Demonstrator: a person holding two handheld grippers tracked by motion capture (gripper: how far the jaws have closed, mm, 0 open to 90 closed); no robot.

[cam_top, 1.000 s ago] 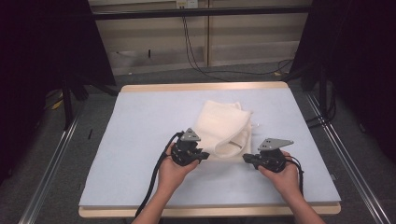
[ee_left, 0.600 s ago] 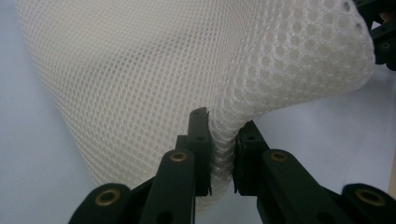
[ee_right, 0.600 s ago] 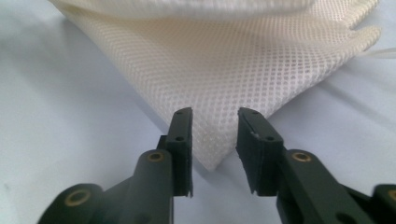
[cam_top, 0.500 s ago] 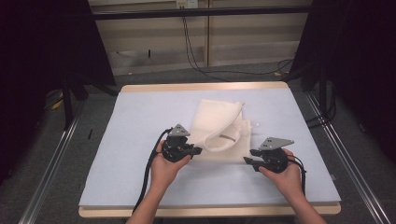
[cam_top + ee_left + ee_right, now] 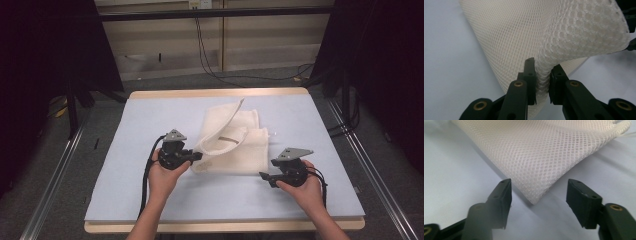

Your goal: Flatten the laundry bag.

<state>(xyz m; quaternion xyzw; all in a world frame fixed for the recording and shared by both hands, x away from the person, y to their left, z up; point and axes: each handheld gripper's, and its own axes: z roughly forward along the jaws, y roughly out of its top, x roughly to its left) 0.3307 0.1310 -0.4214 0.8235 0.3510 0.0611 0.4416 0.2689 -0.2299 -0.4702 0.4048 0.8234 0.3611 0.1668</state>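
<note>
A cream mesh cloth (image 5: 245, 145) lies folded on the light blue mat (image 5: 150, 115). My left gripper (image 5: 196, 157) is at the cloth's near left edge, shut on a bunched fold of it. In the left gripper view the pads (image 5: 530, 72) pinch the mesh cloth (image 5: 536, 32), which arches up from them. My right gripper (image 5: 263, 175) rests near the cloth's near right corner. Its jaws have just been opening; in the right gripper view the gripper (image 5: 539, 193) stands open, with the corner of the cloth (image 5: 536, 150) lying loose between the pads, touching neither.
The mat covers a wooden table (image 5: 210, 93) with bare room to the left, right and front of the cloth. Metal rails (image 5: 370, 165) run along both sides on the floor. Black cables (image 5: 210, 55) hang at the back wall.
The left gripper has moved left with the cloth's edge, drawing a layer up and across. The right gripper's jaws have opened and let go of the cloth's corner; that hand stayed put.
</note>
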